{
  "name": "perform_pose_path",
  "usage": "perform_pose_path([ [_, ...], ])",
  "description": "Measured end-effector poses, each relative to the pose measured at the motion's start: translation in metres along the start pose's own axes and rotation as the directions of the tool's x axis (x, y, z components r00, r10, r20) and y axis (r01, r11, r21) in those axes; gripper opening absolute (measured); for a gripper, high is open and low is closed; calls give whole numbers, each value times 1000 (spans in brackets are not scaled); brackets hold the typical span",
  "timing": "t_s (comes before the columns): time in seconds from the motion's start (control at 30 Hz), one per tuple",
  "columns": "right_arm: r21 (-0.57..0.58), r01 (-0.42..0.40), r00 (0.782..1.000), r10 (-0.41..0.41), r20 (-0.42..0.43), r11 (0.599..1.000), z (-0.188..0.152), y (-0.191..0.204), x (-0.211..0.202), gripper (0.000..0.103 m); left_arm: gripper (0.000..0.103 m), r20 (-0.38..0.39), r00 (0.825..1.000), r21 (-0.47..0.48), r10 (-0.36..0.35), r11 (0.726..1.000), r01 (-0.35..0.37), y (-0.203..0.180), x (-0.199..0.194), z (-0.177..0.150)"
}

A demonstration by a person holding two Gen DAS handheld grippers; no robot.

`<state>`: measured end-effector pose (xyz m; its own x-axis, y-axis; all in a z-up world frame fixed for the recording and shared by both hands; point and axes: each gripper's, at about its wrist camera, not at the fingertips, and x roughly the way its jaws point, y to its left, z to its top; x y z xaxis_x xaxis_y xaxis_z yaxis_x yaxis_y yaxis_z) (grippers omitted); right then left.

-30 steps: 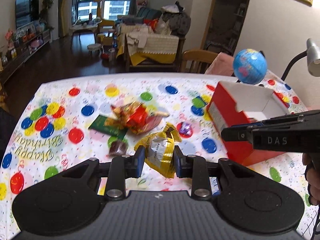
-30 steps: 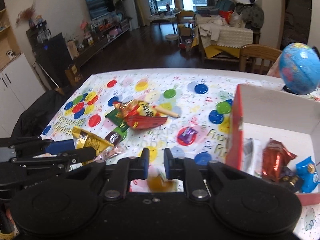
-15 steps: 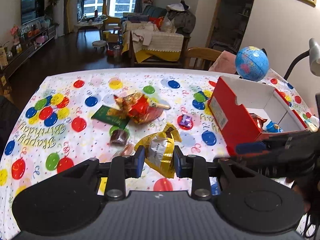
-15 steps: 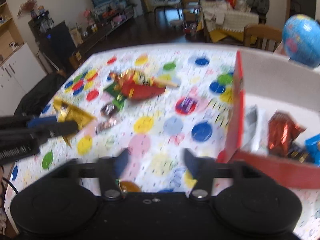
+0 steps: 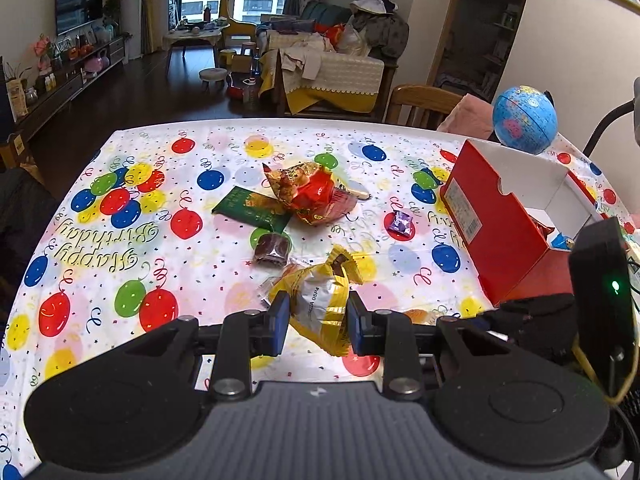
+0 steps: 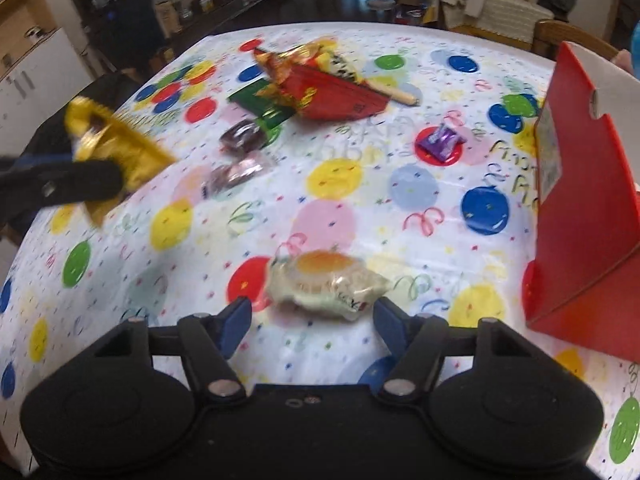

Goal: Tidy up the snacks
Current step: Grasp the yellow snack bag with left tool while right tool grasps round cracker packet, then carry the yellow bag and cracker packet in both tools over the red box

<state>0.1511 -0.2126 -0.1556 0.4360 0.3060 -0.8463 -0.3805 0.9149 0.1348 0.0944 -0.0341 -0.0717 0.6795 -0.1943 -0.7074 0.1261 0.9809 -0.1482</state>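
We hold the crinkly gold and silver snack bag (image 5: 324, 300) tight in our left claw (image 5: 318, 322), low in the middle, ready for the red cardboard box (image 5: 500, 236) at right, while our right claw (image 6: 310, 322) is closing around the clear-wrapped orange jelly snack (image 6: 326, 282) on the desk (image 6: 360, 184), not touching it yet.

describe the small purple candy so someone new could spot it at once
Start at the red box on the balloon tablecloth. Just left of it, the purple candy lies alone on a red balloon print; it is the only purple wrapper.
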Motion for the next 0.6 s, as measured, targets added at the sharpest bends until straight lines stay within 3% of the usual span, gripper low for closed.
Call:
perform_pose_path([
  [0.3,9,63,997,-64,32,998,12,1,10,65,29,-4,1000,1,0,1000,0,6,0,-1],
  [0.4,5,59,998,-59,35,998,12,2,12,54,29,-4,1000,2,0,1000,0,7,0,-1],
  [0.6,0,47,997,-47,60,999,7,1,6,50,29,-7,1000,2,0,1000,0,7,0,-1],
])
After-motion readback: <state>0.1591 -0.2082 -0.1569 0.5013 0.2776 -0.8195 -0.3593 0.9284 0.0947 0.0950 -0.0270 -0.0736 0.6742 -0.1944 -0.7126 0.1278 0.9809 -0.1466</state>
